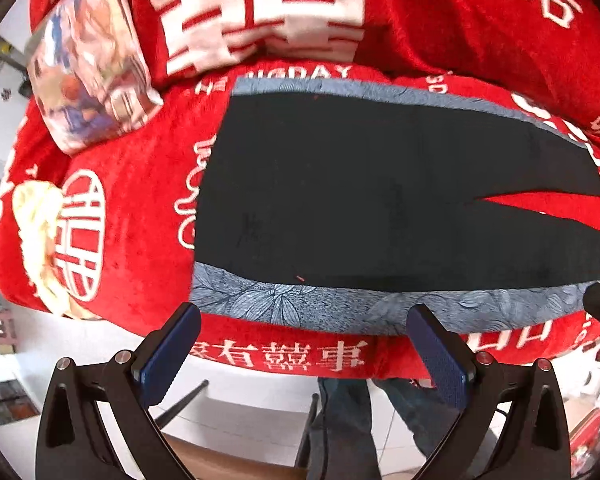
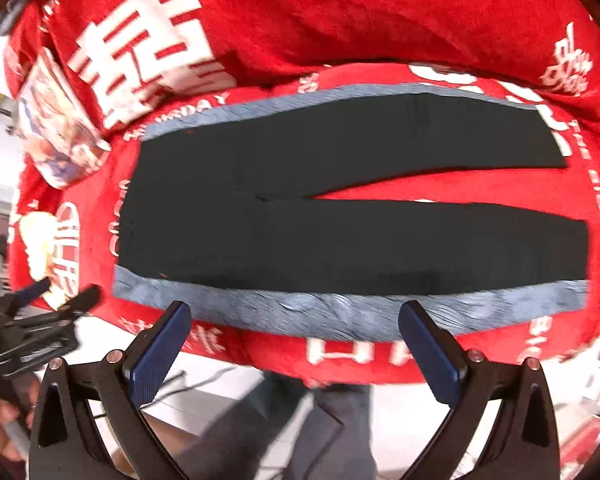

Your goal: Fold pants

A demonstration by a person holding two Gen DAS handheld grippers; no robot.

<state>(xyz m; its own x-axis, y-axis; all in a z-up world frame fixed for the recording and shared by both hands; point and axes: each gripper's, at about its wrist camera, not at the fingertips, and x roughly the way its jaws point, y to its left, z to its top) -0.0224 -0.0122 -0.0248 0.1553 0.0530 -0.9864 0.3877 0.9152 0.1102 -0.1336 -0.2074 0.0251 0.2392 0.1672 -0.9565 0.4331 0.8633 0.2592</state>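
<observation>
Black pants (image 1: 360,188) with grey-blue patterned side stripes lie flat on a red blanket (image 1: 140,208), waistband to the left and both legs spread to the right. They also show in the right wrist view (image 2: 340,208). My left gripper (image 1: 304,320) is open and empty, hovering just before the near striped edge (image 1: 300,304) by the waist end. My right gripper (image 2: 294,320) is open and empty, before the near stripe (image 2: 340,312) mid-leg. The left gripper shows at the left in the right wrist view (image 2: 60,300).
A printed cushion (image 1: 88,64) lies at the back left on the red blanket (image 2: 340,20). A yellowish cloth (image 1: 40,236) lies at the left edge. The person's legs (image 1: 348,428) and white floor are below the bed edge.
</observation>
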